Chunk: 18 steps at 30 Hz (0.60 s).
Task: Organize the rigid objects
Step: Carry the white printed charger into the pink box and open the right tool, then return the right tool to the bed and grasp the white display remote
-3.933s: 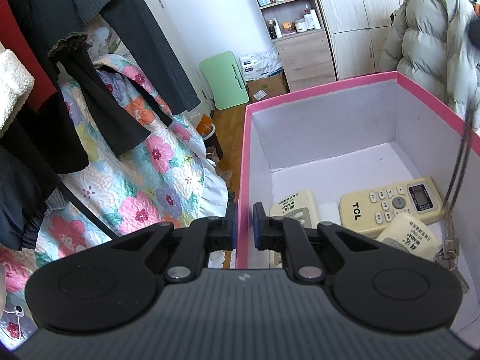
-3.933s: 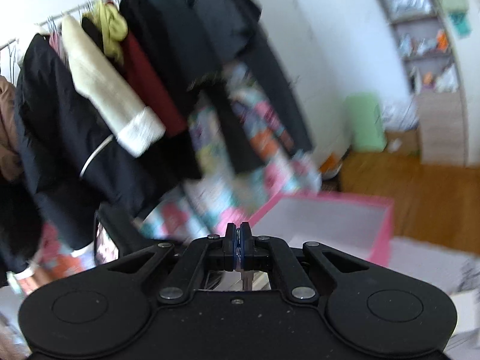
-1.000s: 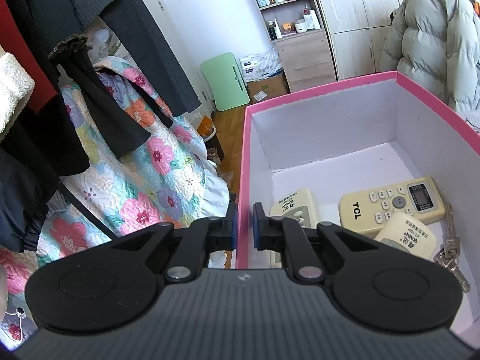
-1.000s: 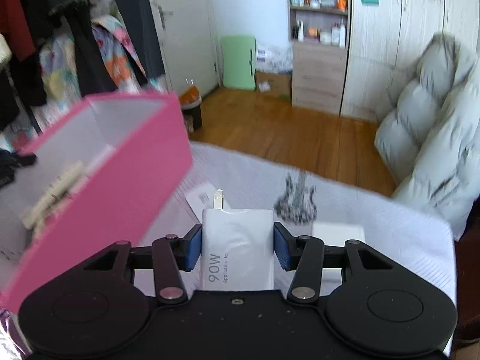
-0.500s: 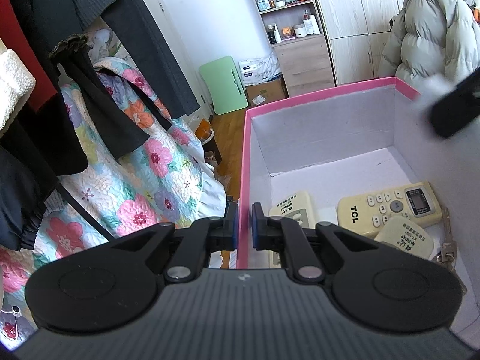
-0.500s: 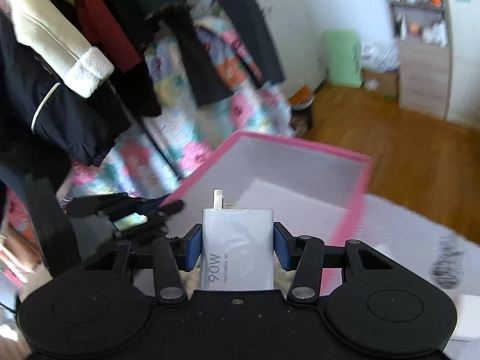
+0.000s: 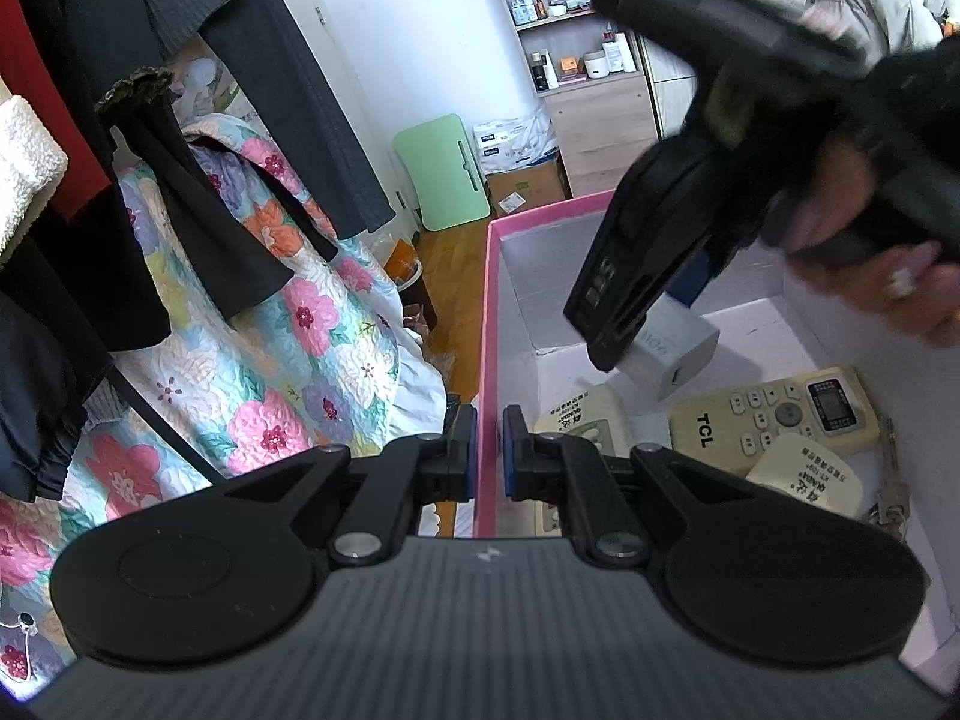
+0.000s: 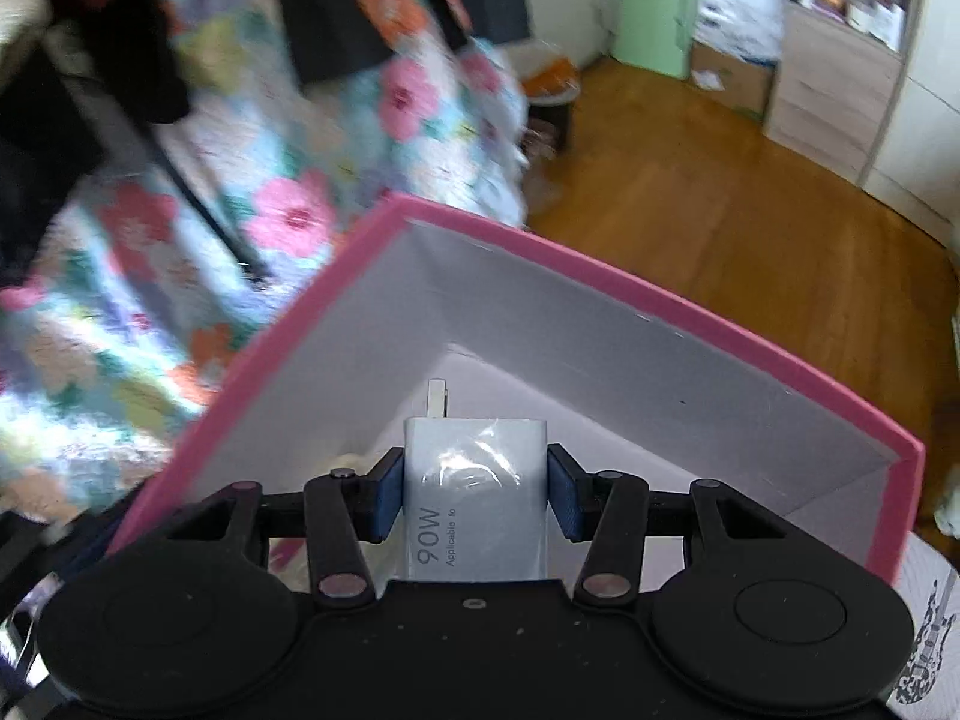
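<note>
While the floral quilt (image 7: pixel 252 360) fills the left of the left wrist view, the pink box (image 7: pixel 487 324) takes the lower right, its wall clamped between the left gripper (image 7: pixel 489 450). The right gripper (image 8: pixel 475 492), upper right in that view, grasps the white charger (image 8: pixel 477 498) above the box's interior. Below it lie the TCL remote (image 7: pixel 774 414), two smaller remotes (image 7: pixel 804 474) and keys (image 7: pixel 891 504).

Home bedroom, floral quilt (image 7: pixel 252 348) on bed, hanging clothes (image 7: pixel 120 120), wooden shelf unit (image 7: pixel 576 60) of toiletries, wood floor (image 8: pixel 720 228)
</note>
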Tool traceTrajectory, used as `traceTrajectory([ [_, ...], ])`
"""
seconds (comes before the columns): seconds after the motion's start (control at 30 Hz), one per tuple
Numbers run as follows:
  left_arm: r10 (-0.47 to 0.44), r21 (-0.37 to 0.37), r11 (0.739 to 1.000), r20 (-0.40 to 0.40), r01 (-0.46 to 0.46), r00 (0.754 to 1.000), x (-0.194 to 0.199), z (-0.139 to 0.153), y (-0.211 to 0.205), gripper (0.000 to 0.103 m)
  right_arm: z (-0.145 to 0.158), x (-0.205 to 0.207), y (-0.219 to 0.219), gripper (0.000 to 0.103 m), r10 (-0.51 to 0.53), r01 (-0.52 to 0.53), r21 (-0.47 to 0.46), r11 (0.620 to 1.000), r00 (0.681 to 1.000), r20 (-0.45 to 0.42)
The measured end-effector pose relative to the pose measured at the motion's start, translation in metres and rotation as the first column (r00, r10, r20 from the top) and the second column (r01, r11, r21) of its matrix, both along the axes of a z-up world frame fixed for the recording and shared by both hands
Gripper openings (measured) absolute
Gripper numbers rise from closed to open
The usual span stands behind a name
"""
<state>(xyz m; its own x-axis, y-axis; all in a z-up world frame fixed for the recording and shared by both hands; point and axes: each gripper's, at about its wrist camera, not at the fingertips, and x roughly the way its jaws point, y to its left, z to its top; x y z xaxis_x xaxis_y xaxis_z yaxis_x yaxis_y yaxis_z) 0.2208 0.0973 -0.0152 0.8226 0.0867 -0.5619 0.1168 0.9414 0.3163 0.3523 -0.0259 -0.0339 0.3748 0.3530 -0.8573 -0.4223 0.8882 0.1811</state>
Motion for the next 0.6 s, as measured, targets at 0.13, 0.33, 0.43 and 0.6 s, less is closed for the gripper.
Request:
traceTrajectory([
  [0.13,-0.002,-0.001,1.0,0.001,0.002,1.0,0.0,-0.001,0.0,0.008,-0.007,0.0,-0.003,0.055,-0.032,0.032,0.0,0.999,0.999,-0.021],
  [0.33,-0.005,-0.004,1.0,0.002,0.005,1.0,0.0,0.0,0.001,0.008,0.027,-0.028,-0.035,0.055,-0.007,0.0,0.117,0.993,0.998,0.061],
  [0.43,-0.004,-0.005,1.0,0.003,0.004,1.0,-0.001,-0.001,0.001,0.008,0.047,-0.048,-0.055,0.055,0.02,-0.039,0.133,0.99,0.99,0.138],
  [0.6,-0.003,-0.004,1.0,0.003,0.003,1.0,0.0,-0.001,0.001,0.008,0.069,-0.08,-0.1,0.06,0.028,-0.08,0.164,0.983,0.955,0.296],
])
